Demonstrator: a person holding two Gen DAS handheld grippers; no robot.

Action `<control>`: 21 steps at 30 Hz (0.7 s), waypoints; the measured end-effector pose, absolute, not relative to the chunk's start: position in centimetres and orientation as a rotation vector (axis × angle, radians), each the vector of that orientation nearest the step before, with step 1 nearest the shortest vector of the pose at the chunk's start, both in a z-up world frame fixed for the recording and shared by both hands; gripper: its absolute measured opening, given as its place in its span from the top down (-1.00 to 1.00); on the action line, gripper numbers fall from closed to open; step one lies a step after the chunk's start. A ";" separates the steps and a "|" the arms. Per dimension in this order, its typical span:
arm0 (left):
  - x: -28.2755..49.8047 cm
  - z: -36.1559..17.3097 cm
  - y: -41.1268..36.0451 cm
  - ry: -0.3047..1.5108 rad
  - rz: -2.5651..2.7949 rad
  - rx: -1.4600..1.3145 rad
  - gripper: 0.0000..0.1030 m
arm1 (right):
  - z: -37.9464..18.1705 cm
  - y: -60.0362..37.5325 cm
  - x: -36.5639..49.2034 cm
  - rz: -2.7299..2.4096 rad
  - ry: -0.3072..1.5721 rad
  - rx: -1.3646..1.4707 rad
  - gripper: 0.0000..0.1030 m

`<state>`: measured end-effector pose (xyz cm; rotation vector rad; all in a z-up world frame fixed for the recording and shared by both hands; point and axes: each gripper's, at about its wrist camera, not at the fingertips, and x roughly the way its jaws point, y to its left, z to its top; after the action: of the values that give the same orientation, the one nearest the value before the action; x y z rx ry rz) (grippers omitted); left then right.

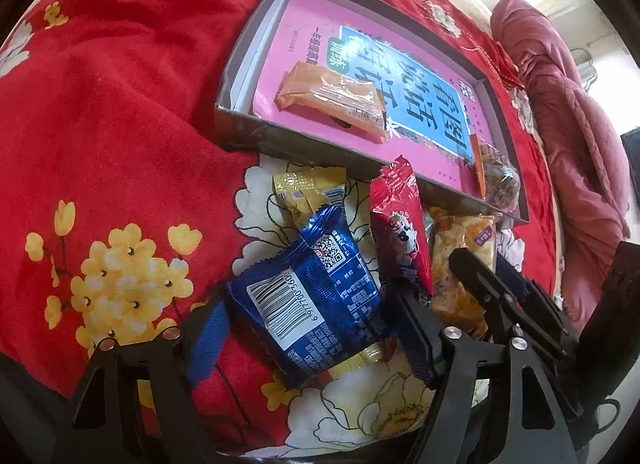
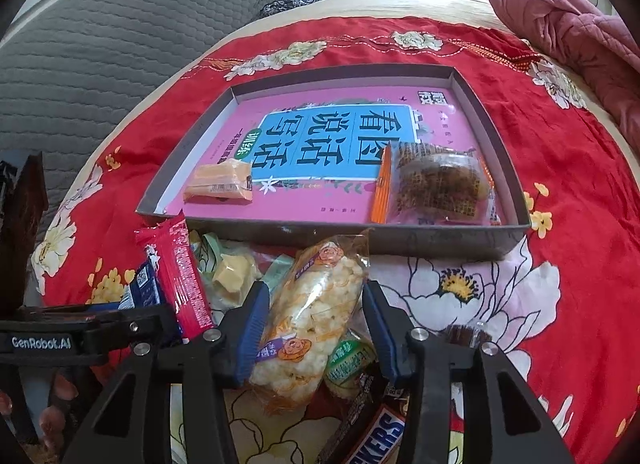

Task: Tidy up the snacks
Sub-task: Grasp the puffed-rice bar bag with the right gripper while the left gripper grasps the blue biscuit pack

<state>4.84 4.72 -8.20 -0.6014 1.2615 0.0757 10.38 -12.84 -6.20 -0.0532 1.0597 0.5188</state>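
Note:
A shallow grey box (image 1: pixel 280 144) (image 2: pixel 400 236) lined with a pink book lies on the red floral bedspread. In it lie an orange wafer packet (image 1: pixel 332 98) (image 2: pixel 220 184) and a brown biscuit packet (image 1: pixel 500 180) (image 2: pixel 440 184). My left gripper (image 1: pixel 308 324) is open, its fingers on either side of a blue snack packet (image 1: pixel 316 304), which lies on the spread. My right gripper (image 2: pixel 316 328) is open around a puffed rice cracker packet (image 2: pixel 308 324) (image 1: pixel 460 264). A red packet (image 1: pixel 400 224) (image 2: pixel 180 276) lies between them.
A yellow packet (image 1: pixel 308 192), a pale yellow sweet (image 2: pixel 232 276), a green packet (image 2: pixel 348 364) and a Snickers bar (image 2: pixel 376 436) lie in the pile in front of the box. A pink quilt (image 2: pixel 580 44) and a grey headboard (image 2: pixel 120 44) border the bed.

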 end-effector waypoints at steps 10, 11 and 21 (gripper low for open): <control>4.5 -7.9 5.3 1.244 0.065 -0.611 -0.28 | -5.4 -14.5 10.7 0.562 1.013 0.093 0.29; 4.4 -7.8 5.3 1.243 0.064 -0.610 -0.25 | -5.3 -14.6 10.7 0.565 1.009 0.099 0.29; 3.9 -7.2 5.9 1.235 0.067 -0.608 -0.21 | -4.9 -13.9 10.1 0.579 0.984 0.038 0.30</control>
<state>3.86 5.87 -7.18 -0.6084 1.2346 0.0670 10.11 -13.86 -4.95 0.0384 0.9836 0.5787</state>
